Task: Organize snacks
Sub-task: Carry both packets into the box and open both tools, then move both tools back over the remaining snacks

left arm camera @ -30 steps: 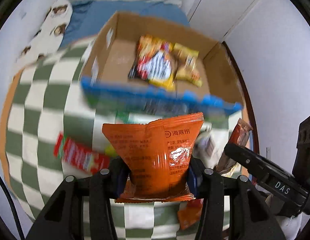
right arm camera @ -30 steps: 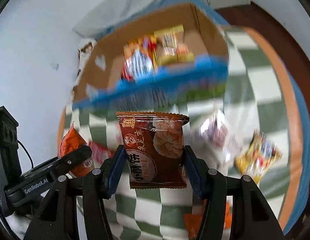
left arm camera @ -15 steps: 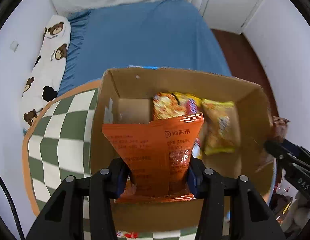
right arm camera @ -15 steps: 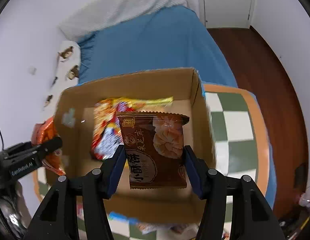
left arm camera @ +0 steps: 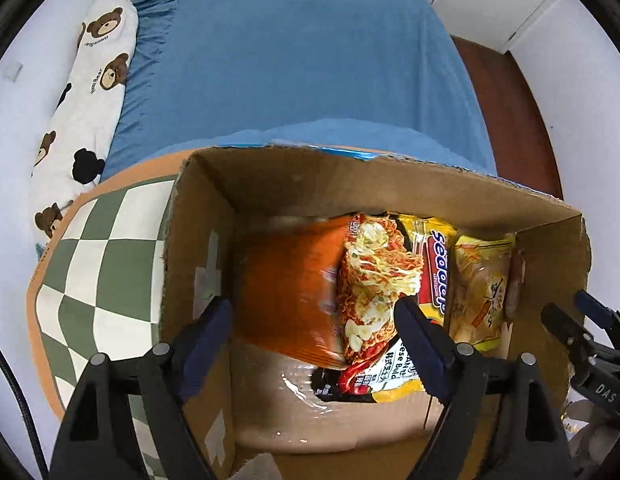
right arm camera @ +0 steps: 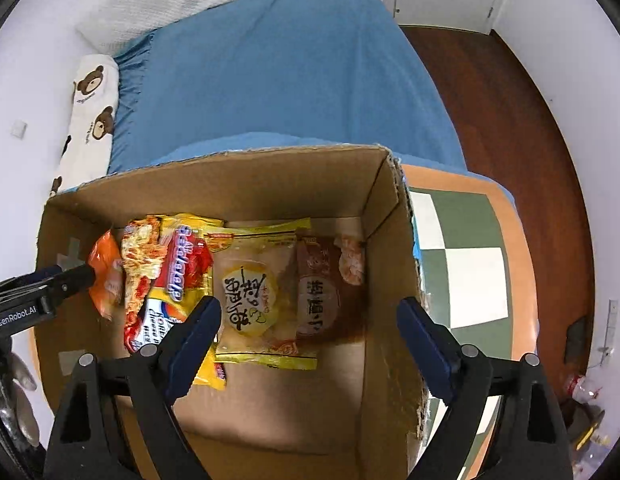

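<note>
Both grippers point down into an open cardboard box (left arm camera: 213, 208) (right arm camera: 237, 176). My left gripper (left arm camera: 314, 340) is opening, and the orange packet (left arm camera: 285, 288) lies blurred and free below it in the box's left part. My right gripper (right arm camera: 310, 336) is opening too, and the brown biscuit packet (right arm camera: 330, 284) lies loose beneath it by the right wall. Between them lie noodle packets (left arm camera: 378, 280) (right arm camera: 165, 276) and a yellow snack bag (left arm camera: 482, 288) (right arm camera: 253, 288). No pad touches a packet. Each view shows the other gripper's tip at its edge.
The box stands on a green-and-white checkered table (left arm camera: 101, 264) (right arm camera: 462, 272) with an orange rim. Behind it is a bed with a blue sheet (left arm camera: 301, 60) and a bear-print pillow (left arm camera: 81, 92). Brown wooden floor (right arm camera: 510, 120) runs along the right.
Both grippers moved from over the table to above the box, sank toward it and opened. The orange packet and the brown biscuit packet dropped out of the jaws into the box.
</note>
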`<state>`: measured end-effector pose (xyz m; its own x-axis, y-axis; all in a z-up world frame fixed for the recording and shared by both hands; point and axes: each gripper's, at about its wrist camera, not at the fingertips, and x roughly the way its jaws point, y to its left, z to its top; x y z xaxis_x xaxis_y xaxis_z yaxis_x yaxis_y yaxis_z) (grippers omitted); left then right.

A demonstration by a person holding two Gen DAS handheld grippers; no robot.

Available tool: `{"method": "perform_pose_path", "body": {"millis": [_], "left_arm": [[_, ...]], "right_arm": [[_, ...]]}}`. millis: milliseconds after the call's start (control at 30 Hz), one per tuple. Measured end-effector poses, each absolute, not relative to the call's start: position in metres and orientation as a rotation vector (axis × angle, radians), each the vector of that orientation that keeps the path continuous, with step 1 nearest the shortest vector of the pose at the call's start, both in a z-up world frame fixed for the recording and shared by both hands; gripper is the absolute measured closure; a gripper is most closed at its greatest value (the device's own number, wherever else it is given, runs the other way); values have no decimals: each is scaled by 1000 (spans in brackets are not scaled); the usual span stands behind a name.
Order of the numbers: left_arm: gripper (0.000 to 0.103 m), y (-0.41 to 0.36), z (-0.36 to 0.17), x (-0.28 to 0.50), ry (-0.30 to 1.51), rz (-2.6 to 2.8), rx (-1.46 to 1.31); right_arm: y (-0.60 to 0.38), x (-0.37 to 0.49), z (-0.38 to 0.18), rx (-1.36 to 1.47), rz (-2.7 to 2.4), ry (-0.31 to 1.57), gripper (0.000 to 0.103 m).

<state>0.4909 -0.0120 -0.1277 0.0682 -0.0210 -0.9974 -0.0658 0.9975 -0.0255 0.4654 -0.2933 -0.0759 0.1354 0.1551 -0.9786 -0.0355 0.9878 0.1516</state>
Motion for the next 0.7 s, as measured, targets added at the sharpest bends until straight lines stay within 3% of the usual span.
{"method": "perform_pose_path", "body": {"millis": [700], "left_arm": [[19, -36, -90, 380, 1296, 49, -8]], "right_arm": [[-279, 373, -58, 104, 173, 1325, 9]]}}
